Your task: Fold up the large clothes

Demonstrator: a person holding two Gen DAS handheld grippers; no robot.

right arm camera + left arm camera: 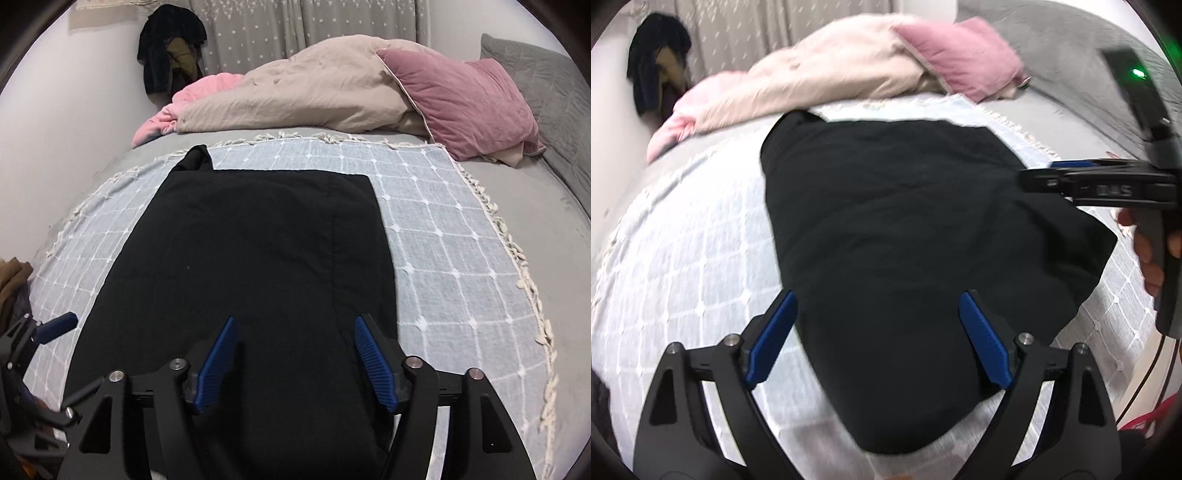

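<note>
- Garment first, in the left wrist view: the black garment point(897, 236) lies flat on the checked blanket point(694, 251) that covers the bed point(1027, 114). It spreads straight ahead of the left tongs point(877, 339) and reaches under them.
- The left tongs stand wide. The near part of the cloth shows between the blue pads point(774, 336), but the pads do not press on it, so I judge that nothing is held.
- The long axis of the garment runs away from these tongs toward the beige duvet point(820, 77) and the pink pillow point(964, 55). One corner of the cloth sticks out to the right.
- The right tongs point(1067, 173) come in from the right edge, just over that side of the garment, with a hand point(1152, 254) on the handle. From the side I cannot tell their gap here.
- In the right wrist view, the black garment point(251, 266) is a long, already narrowed rectangle. Its long axis points from the right tongs point(291, 354) to the far edge of the checked blanket point(436, 236).
- The right tongs are also apart, with cloth below the gap and no pinch on it.
- The left tongs point(55, 325) sit at the left edge, just beside the near left side of the garment.
- Both tongs are at the near short end, so the next fold probably carries this end forward along the long axis.
</note>
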